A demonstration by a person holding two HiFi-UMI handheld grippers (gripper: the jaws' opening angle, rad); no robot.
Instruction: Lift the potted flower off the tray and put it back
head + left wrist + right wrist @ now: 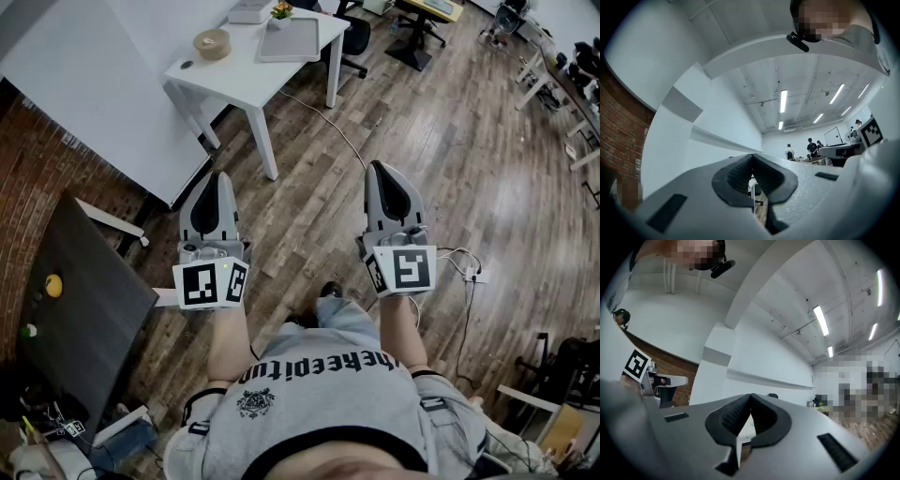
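Observation:
The potted flower [280, 13] stands at the far edge of a grey tray [291, 42] on a white table [248, 75], far ahead of me in the head view. Both grippers hang over the wooden floor, well short of the table and tilted slightly upward. My left gripper [219, 175] is shut with nothing between its jaws, its dark pads [740, 176] meeting at the tip [752, 157]. My right gripper [377, 166] is likewise shut and empty [750, 397]. Neither gripper view shows the flower or the tray clearly.
A round tan object [212, 43] lies on the white table's left part. An office chair [354, 36] stands behind the table. A dark table [84, 300] at the left carries a yellow ball [54, 285]. A cable [328, 122] and a power strip [473, 274] lie on the floor.

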